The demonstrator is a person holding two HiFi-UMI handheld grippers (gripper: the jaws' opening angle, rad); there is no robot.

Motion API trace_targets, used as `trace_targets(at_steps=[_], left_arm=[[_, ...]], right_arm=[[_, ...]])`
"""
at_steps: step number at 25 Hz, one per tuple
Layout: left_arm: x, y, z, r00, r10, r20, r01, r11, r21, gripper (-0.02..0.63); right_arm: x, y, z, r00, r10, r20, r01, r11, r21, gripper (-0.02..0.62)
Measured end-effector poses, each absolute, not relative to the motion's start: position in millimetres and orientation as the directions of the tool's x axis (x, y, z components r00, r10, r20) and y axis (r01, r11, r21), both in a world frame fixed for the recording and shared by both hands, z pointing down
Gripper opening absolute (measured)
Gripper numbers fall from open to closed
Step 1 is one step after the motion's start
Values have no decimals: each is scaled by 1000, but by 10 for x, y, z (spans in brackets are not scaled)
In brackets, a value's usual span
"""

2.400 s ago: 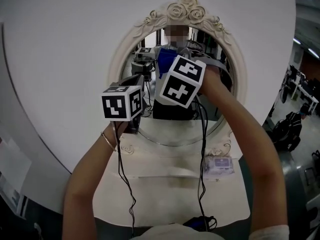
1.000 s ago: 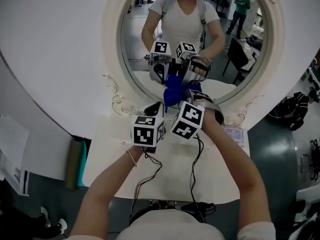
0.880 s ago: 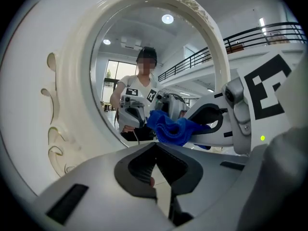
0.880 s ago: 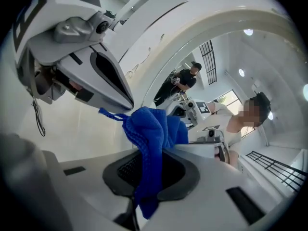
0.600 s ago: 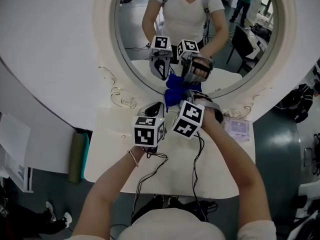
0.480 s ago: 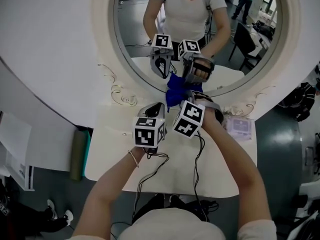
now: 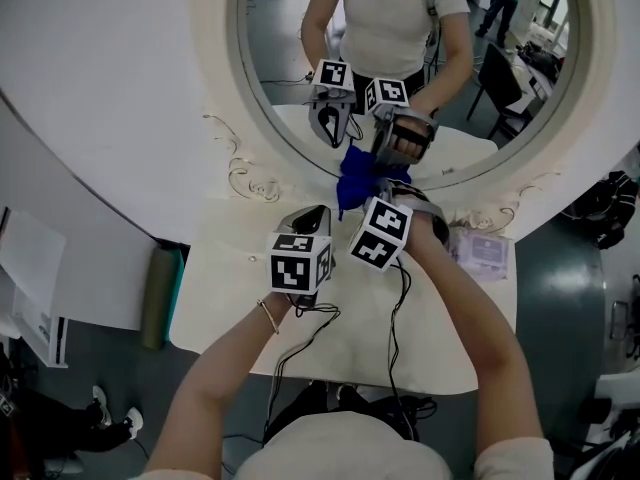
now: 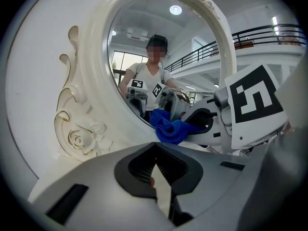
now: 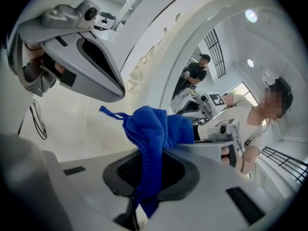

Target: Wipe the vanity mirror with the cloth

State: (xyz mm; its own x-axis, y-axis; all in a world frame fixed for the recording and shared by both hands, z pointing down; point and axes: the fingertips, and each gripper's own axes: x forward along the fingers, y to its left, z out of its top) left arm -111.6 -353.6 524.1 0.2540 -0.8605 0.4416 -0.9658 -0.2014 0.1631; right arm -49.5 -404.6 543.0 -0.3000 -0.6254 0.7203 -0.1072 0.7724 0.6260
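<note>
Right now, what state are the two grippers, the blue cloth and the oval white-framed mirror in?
Oval white-framed vanity mirror: upright, glass intact.
Left gripper: jaws together, empty.
Right gripper: shut on the blue cloth.
Blue cloth: bunched, pinched between the right gripper's jaws, by the mirror's lower rim.

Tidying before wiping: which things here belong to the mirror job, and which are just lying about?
Job: vanity mirror; blue cloth; right gripper, shut on the cloth.
Lying about: small packet on the table; green roll beside its left edge; left gripper, shut, empty.
</note>
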Motion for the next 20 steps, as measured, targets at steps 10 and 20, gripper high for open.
trace_targets(at_steps=[10, 20], left_arm=[[-946, -3663, 4430, 272, -909, 315, -962, -256, 93, 5], [-624, -3869, 3030, 340, -935, 104, -939, -343, -8, 6]], right_arm=[[-310, -3988, 4462, -335, -679, 653, -131, 720, 682, 66], [1, -3967, 2876, -340, -826, 449, -97, 506, 857, 66]])
